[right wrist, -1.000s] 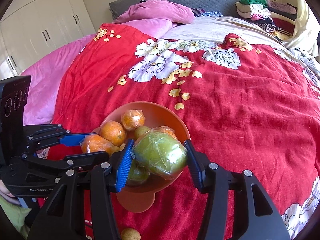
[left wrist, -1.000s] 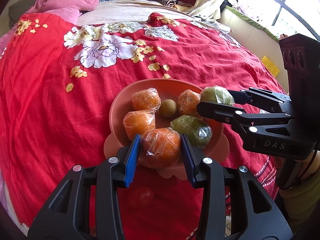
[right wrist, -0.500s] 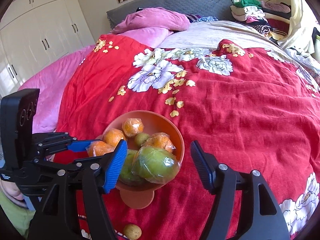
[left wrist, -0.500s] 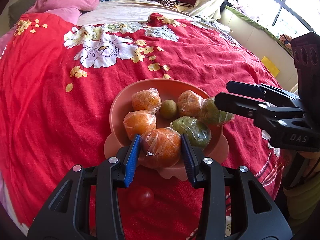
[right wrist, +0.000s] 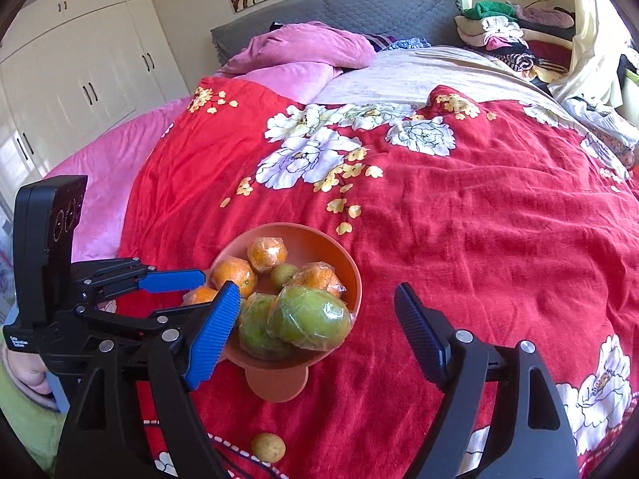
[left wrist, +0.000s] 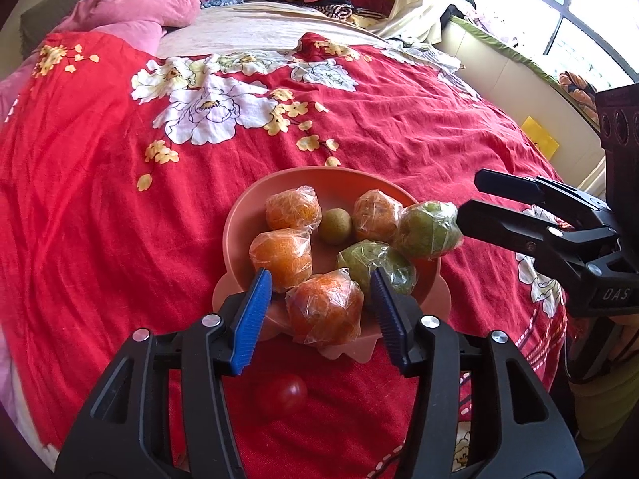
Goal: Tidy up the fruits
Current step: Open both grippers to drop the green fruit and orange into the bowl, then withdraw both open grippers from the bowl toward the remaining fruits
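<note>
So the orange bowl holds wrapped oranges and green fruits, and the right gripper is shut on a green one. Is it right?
Not quite: the right gripper is open, and the green fruit lies in the orange bowl untouched, as the right wrist view shows.

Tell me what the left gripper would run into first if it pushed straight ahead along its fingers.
Most likely the wrapped orange on the near rim of the bowl: it sits between the open fingers of the left gripper, untouched.

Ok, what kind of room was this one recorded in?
A bedroom in a home, most likely. The work surface is a bed with a red floral bedspread and a padded grey headboard; pink pillows lie at its head, and white wardrobe doors line the wall.
</note>
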`<state>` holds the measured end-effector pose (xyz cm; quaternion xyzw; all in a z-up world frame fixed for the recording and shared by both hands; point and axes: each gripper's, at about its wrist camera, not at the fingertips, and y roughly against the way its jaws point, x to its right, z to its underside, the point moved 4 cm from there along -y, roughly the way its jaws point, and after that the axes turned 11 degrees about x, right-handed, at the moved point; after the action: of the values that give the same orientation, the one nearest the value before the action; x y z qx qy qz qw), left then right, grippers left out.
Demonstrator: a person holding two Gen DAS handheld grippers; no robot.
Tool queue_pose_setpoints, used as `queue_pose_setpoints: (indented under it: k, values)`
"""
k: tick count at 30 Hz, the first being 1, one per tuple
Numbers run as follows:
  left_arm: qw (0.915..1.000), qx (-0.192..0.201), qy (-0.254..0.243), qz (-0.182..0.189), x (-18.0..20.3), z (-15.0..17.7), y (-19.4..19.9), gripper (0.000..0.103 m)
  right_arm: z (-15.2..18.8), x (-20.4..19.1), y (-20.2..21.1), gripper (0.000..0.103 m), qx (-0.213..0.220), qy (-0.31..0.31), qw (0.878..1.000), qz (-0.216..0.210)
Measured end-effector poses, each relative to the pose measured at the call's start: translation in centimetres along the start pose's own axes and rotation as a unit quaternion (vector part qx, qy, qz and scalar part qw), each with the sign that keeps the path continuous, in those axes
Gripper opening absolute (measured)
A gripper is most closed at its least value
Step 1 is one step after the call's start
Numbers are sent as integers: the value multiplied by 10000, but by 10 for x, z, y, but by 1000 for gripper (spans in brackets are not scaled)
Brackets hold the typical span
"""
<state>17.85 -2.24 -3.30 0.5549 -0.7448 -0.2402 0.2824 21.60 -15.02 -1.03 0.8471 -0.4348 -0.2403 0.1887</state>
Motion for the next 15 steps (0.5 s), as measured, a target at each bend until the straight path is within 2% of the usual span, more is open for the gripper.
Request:
queue_pose_setpoints:
  k: [6, 15]
  values:
    - [10000, 86, -24, -31, 1, -4, 5, 48, -3, 0, 10, 87, 84, 7, 10000, 42]
    - [9996, 240, -23, -115, 3, -9, 18, 67, -9, -2, 25, 92, 243, 96, 9996, 141]
